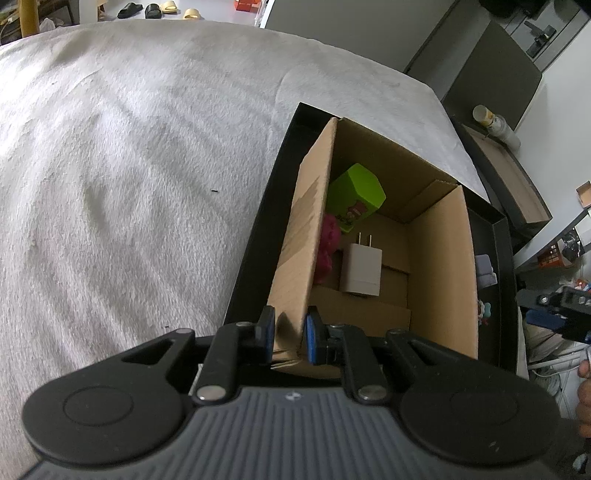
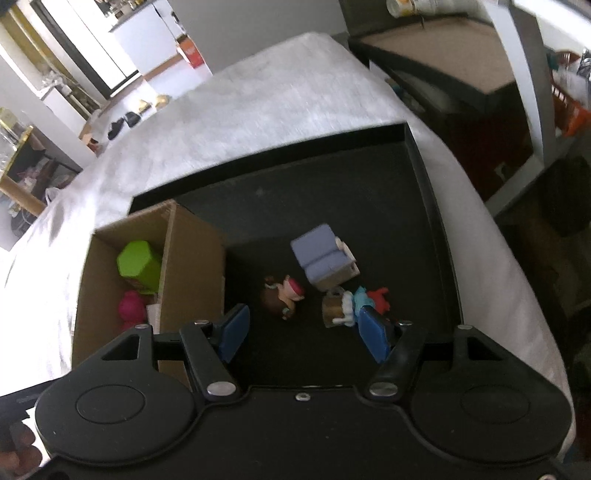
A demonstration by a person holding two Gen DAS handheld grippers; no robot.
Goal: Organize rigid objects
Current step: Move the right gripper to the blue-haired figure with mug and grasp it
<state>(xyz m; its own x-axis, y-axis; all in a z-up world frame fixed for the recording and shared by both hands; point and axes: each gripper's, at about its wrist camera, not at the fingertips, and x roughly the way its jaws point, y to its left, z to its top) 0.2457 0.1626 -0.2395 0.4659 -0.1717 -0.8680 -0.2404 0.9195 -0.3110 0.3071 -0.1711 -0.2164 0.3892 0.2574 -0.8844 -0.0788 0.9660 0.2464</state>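
A cardboard box (image 1: 439,266) stands inside a black tray (image 1: 496,236) on a grey-white cloth. It holds a green block (image 1: 356,194), a pink toy (image 1: 328,245) and a white plug adapter (image 1: 362,269). My left gripper (image 1: 290,338) is shut on the box's near left wall (image 1: 299,251). In the right wrist view my right gripper (image 2: 303,332) is open and empty above the tray floor (image 2: 332,184). Before it lie a small doll (image 2: 282,295), a mug figure (image 2: 338,308), a red and blue toy (image 2: 376,299) and a lilac toy sofa (image 2: 325,258). The box (image 2: 192,254) stands to their left.
The cloth (image 1: 129,166) spreads wide to the left of the tray. A dark cabinet (image 1: 491,74) and a low wooden-topped stand (image 1: 517,181) lie beyond the right edge. Slippers (image 1: 147,9) lie on the far floor.
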